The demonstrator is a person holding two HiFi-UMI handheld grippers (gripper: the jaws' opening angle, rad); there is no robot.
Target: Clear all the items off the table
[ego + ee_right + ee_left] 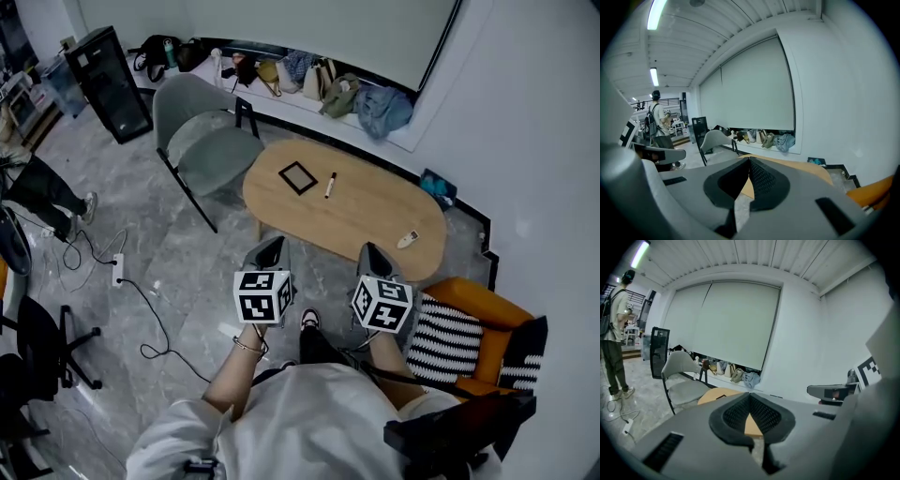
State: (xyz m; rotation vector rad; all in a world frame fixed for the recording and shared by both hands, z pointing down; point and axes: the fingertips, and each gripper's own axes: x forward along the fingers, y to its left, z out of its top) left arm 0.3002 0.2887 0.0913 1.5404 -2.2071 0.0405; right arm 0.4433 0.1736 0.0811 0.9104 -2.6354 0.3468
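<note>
Grey marbled floor [187,253] runs under everything in the head view, with an oval wooden table [375,220] set near the white wall [525,141]. On the table lie a black-framed square [298,177], a pen [330,185] just beside it, and a small white item [408,239] well apart, near the right end. A grey chair [202,141] stands at the table's far left and an orange armchair [473,319] with a striped cushion [448,339] at its near right. Bags [319,84] crowd the far ledge [291,103], and a power strip [118,270] lies on the floor. The left gripper [275,242] and right gripper [368,247] hang short of the table's near edge, their cubes [262,295] showing black-and-white square markers

In the left gripper view a wide pale blind [726,324] fills the back wall and a person [616,333] stands at far left. The jaws are pressed together on nothing, with the table beyond them

In the right gripper view strip lights [658,14] glow overhead, and these jaws also meet at the tips, empty
</note>
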